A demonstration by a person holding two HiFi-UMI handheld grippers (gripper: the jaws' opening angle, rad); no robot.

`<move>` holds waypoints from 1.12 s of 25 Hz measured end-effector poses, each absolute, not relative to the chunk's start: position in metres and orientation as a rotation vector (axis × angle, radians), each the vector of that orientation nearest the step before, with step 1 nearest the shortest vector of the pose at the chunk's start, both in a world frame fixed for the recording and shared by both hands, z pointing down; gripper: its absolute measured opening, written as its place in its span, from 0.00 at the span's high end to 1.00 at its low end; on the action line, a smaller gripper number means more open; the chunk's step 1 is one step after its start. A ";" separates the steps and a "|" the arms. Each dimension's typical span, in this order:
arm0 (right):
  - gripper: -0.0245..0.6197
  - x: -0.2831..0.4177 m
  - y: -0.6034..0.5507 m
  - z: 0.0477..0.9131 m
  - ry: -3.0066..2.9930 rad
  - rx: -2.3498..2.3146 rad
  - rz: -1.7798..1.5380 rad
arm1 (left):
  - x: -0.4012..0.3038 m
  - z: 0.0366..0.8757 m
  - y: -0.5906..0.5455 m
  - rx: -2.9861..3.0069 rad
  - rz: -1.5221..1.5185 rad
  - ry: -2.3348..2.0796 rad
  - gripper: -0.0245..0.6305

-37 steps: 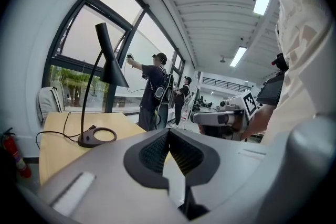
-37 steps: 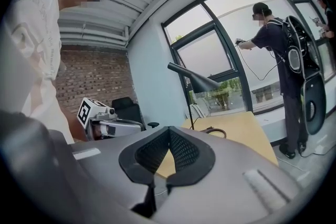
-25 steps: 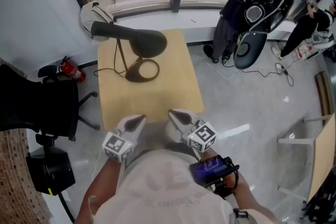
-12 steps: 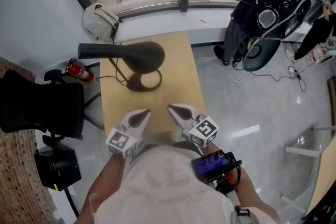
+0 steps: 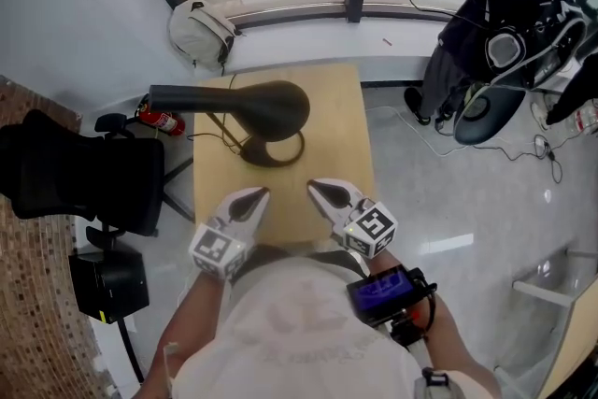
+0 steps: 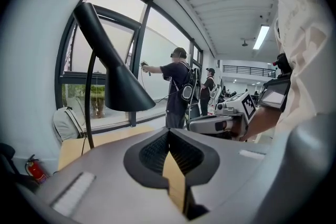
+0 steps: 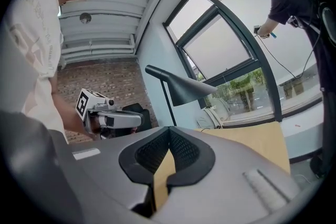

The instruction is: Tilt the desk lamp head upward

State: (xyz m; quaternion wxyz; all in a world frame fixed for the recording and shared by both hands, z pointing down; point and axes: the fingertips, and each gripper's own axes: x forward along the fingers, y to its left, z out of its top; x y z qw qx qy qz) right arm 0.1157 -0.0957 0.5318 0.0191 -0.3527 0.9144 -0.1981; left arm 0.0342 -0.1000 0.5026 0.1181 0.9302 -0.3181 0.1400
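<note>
A dark desk lamp stands on the small wooden table (image 5: 342, 145). Its cone head (image 5: 252, 102) points down over the ring base (image 5: 273, 150); a thin stem (image 5: 227, 127) joins them. The lamp head also shows in the left gripper view (image 6: 113, 73) and in the right gripper view (image 7: 184, 89). My left gripper (image 5: 256, 196) hovers over the table's near edge, shut and empty. My right gripper (image 5: 316, 190) hangs beside it, also shut with nothing in it. Both sit well short of the lamp.
A black office chair (image 5: 79, 182) and a red fire extinguisher (image 5: 163, 121) stand left of the table. A white backpack (image 5: 202, 33) lies by the window. A person (image 5: 509, 23) with cables and gear stands at the right, beyond the table.
The head view has shifted, so the table and lamp sit a little lower and further right in frame. Both grippers keep the same spots at the table's near edge, still shut.
</note>
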 end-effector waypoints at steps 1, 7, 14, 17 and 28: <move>0.94 0.115 -0.098 0.532 2.839 -1.098 -0.613 | 0.031 0.506 -0.102 2.722 0.408 -0.941 0.96; 0.94 0.116 -0.111 0.542 2.834 -1.183 -0.609 | 0.023 0.505 -0.113 2.749 0.379 -0.924 0.96; 0.94 0.131 -0.133 0.549 2.883 -1.364 -0.555 | 0.015 0.502 -0.119 2.759 0.401 -0.866 0.96; 0.94 0.136 -0.143 0.545 2.969 -1.419 -0.434 | 0.012 0.508 -0.116 2.759 0.415 -0.840 0.96; 0.94 0.144 -0.182 0.520 3.236 -1.417 0.048 | 0.012 0.511 -0.108 2.718 0.380 -0.807 0.96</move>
